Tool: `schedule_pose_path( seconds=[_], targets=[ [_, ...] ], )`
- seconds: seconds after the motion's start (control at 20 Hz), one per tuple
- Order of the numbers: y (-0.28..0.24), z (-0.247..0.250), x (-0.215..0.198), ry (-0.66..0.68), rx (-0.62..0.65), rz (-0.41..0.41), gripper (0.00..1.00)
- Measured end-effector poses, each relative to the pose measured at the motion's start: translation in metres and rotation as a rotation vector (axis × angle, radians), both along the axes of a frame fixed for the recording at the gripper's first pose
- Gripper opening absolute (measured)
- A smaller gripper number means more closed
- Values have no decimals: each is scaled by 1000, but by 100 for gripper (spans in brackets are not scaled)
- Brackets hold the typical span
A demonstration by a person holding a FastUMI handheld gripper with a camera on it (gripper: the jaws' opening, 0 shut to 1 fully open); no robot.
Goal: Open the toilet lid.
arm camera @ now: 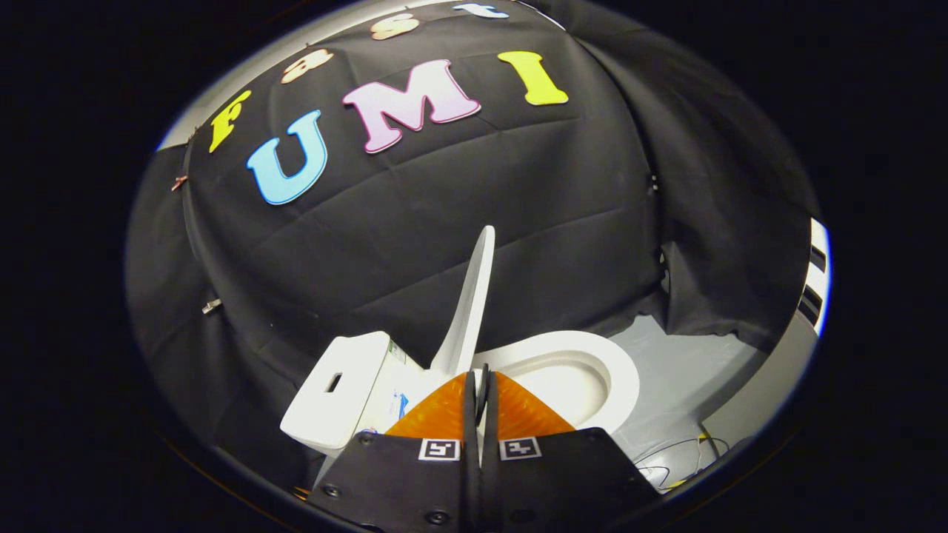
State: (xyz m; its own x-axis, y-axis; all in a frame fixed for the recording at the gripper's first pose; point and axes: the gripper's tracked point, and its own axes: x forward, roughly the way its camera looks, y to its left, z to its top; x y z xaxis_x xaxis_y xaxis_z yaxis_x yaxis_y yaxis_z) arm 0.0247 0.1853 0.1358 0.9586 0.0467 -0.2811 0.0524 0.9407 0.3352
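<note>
Between pinched tongs (480, 385), upright toilet lid (468, 307).

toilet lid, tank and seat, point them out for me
toilet lid (468, 303): gripper view, its raised thin edge, just beyond the closed jaws
tank (342, 385): gripper view, its flat top cover
seat (618, 370): gripper view, its far rim

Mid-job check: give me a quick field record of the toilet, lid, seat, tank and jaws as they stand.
lid: raised, standing near upright, seen edge-on just beyond the gripper
seat: down, bowl opening exposed
tank: closed top, beside the lid's hinge end
gripper: jaws nearly closed, at the lid's lower edge; whether they pinch it cannot be told
floor: grey, cables lying beyond the bowl
</note>
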Motion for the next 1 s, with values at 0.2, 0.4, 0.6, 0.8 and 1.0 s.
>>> schedule_pose_path(
  seconds=[0.2, 0.4, 0.6, 0.8, 1.0],
  targets=[
    [39, 18, -5, -12, -59, 6, 5],
    [76, 32, -4, -16, -128, -9, 5],
    [122, 44, -6, -40, -179, 28, 5],
    [161, 49, -4, -48, -216, 42, 5],
    [192, 49, -5, -52, -246, 54, 5]
  ],
)
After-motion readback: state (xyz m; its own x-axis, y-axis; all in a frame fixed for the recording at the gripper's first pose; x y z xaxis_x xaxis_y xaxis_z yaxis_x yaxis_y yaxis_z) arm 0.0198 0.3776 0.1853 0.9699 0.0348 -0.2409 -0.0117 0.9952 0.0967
